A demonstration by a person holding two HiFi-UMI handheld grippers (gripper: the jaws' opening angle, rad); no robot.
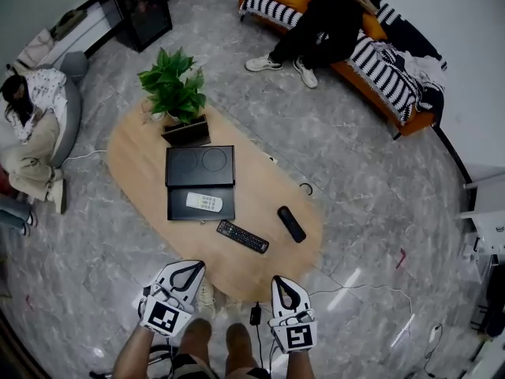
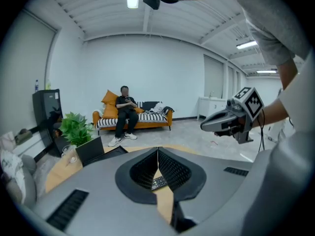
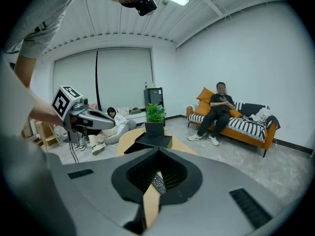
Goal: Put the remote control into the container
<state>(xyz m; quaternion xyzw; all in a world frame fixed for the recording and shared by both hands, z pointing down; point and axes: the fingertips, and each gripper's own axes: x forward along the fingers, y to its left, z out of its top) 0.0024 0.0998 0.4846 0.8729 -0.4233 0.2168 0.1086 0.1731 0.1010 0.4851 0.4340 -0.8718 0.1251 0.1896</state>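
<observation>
Stage: early, by judgement; both grippers hover short of the table's 6 o'clock edge and neither has anything in hand.
Left gripper (image 1: 189, 267): jaws pressed together on nothing; in its own view a strip of table and a buttoned remote show beyond the tips.
Right gripper (image 1: 279, 281): jaws likewise closed and empty.
Container (image 1: 177, 204): black and shallow, with its lid panel lying open toward 12 o'clock; it sits on the oval wooden table (image 1: 134, 156), a little toward 11 o'clock of the middle.
Done: one white remote control (image 1: 204, 202) already lies inside the container's tray.
Left to do: a buttoned black remote control (image 1: 242, 236) lies on bare wood just beside the container, at its 5 o'clock. A plain black remote control (image 1: 291, 223) lies at its 4 o'clock, farther out. Which of the two the task means cannot be told; either needs a pick-up and a short carry toward 11 o'clock.
Count, remote controls: three, one inside and two outside.
Count, containers: one.
Count, grippers: two.
Count, plants: one potted plant (image 1: 175, 89), at the table's 11 o'clock end, just beyond the lid.
Count, bystanders: two, one seated person (image 1: 323, 22) on the striped sofa (image 1: 379, 61) at 1 o'clock and one reclining person (image 1: 35, 133) at 9 o'clock.
</observation>
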